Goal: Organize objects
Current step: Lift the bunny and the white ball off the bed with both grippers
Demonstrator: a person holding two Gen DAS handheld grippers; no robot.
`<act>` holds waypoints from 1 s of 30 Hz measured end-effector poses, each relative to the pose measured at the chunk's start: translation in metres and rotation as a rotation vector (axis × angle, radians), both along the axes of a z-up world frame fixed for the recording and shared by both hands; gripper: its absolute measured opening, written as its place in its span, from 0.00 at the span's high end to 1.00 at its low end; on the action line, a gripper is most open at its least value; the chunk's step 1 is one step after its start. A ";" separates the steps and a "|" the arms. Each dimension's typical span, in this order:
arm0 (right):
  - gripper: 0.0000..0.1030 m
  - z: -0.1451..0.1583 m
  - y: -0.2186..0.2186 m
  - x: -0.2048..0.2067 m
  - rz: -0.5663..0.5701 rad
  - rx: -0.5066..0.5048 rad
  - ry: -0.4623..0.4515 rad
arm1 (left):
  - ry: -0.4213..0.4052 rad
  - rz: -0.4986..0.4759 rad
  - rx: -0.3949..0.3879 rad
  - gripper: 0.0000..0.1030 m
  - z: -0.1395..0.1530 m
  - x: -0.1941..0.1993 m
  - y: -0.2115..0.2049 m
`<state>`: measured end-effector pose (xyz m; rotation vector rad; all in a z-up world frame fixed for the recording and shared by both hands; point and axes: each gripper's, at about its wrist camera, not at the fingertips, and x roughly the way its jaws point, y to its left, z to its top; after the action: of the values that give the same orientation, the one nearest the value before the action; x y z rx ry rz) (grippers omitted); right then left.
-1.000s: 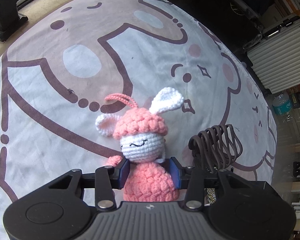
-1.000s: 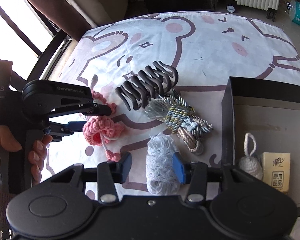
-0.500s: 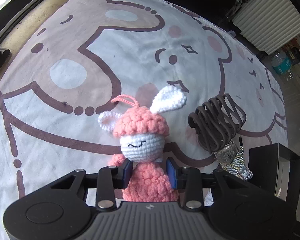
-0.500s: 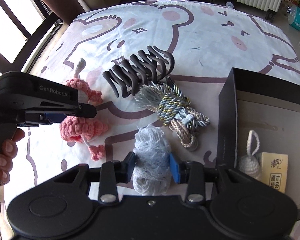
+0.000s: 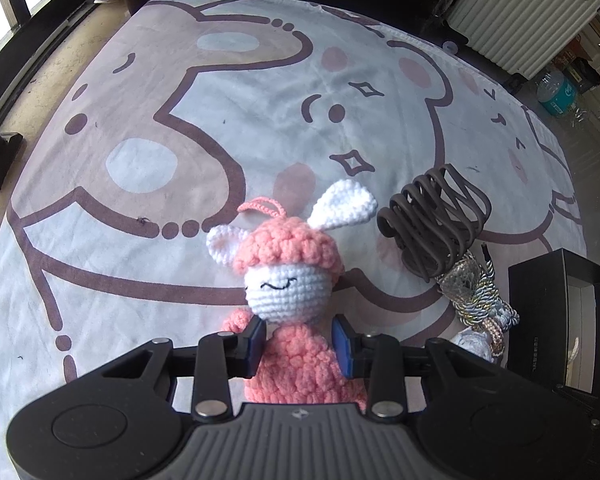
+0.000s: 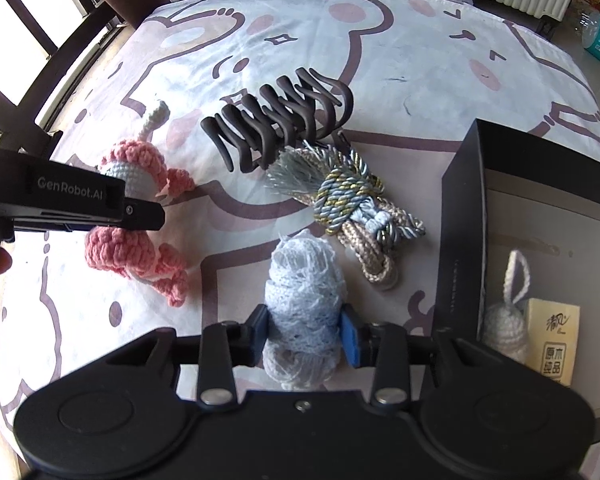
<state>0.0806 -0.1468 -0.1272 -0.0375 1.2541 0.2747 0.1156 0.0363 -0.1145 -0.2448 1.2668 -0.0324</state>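
While left gripper (image 5: 300,340) is clamped on crochet bunny (image 5: 288,280) and right gripper (image 6: 305,334) on lace bundle (image 6: 304,280), both grips squash soft yarn. Either could slip out or snag the box (image 6: 464,208) wall, right of frame.

Bear-print sheet (image 6: 440,52) (hair claw (image 6: 278,122), box (image 6: 464,208))

One crochet bunny (image 5: 290,304), one hair clip (image 6: 278,122), one tassel cord (image 6: 350,204), one lace roll (image 6: 302,304).

Your left wrist cam sat low behind the bunny (image 5: 296,320), close up, facing across the blanket (image 5: 260,92) twd the radiator (image 5: 520,12). Your right cam looked down steeper over the lace bundle (image 6: 304,300). Both views shared the hair clip (image 5: 434,220), cords & box (image 6: 468,208).
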 end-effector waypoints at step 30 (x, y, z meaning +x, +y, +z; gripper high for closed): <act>0.63 0.073 -0.027 -0.026 -0.092 0.087 -0.209 | -0.217 -0.069 0.096 0.68 0.082 -0.046 -0.016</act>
<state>0.0546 -0.1740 -0.0545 0.0644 1.0319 0.2392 0.0699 0.0207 -0.0323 -0.1106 1.0573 -0.0557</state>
